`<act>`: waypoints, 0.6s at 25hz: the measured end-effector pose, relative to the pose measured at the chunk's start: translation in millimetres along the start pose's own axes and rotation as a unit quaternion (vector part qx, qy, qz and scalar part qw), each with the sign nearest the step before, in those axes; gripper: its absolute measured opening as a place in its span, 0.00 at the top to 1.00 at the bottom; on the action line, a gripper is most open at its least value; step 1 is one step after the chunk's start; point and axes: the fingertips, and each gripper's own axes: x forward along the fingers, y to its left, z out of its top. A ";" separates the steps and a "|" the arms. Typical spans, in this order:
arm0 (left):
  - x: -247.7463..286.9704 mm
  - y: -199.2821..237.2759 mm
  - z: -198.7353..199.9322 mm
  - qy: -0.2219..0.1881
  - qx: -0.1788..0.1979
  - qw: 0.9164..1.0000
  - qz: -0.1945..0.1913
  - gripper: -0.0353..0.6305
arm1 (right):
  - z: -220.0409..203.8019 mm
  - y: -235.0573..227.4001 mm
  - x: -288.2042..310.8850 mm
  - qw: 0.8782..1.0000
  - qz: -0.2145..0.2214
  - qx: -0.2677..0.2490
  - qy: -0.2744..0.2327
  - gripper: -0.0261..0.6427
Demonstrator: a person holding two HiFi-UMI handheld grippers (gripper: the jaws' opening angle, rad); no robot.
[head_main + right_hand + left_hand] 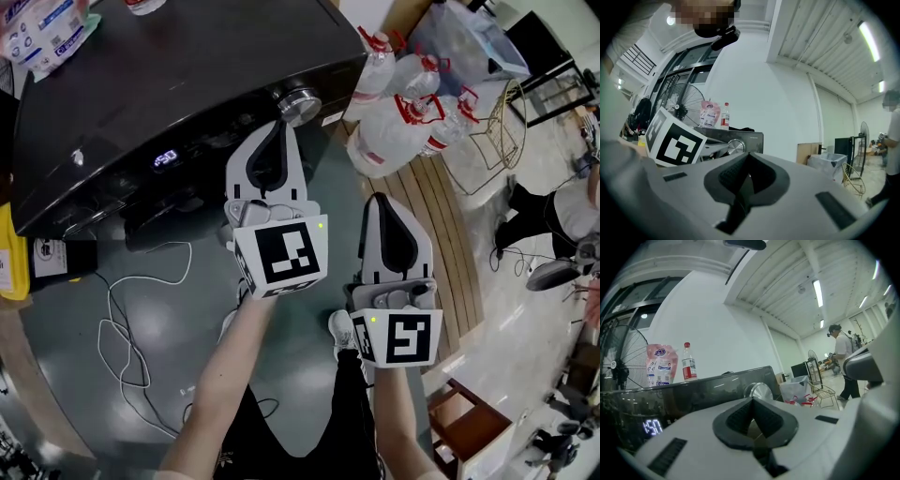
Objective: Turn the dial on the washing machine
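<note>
My left tongs [279,126] are shut, the two dark pads pressed together with nothing between them. My right tongs [379,199] are shut and empty too.

The dial [298,103] is a silver knob at the right end of the washing machine's [187,66] front panel, close to its front right corner. The lit display [165,158] sits further left along the same front edge.

From the left tongs the dial lies just ahead of the tips and a little to their right, near but not touching. In the left gripper view it shows right above the closed tips, slightly right of centre. The right tongs hang lower and further back, well apart from the machine, so the left is clearly the nearer one.

I judge the knob's axis to point out of the panel towards me, roughly in line with the way the left tongs point. So the move ahead turns on opening those tongs wide enough to straddle the rim, nudging right and forward, then closing and rolling the wrist. If I go in shut, I'd only bump the knob's face.
</note>
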 end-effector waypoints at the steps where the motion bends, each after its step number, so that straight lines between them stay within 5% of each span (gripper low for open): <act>1: 0.2 0.4 0.1 -0.001 0.000 1.000 0.000 0.95 | 0.4 0.2 0.8 1.000 0.001 -0.001 -0.001 0.96; 15: 3.3 -5.1 -13.6 -0.003 -0.018 1.000 -0.006 0.95 | -4.0 -9.4 7.7 1.000 0.000 -0.003 -0.001 0.96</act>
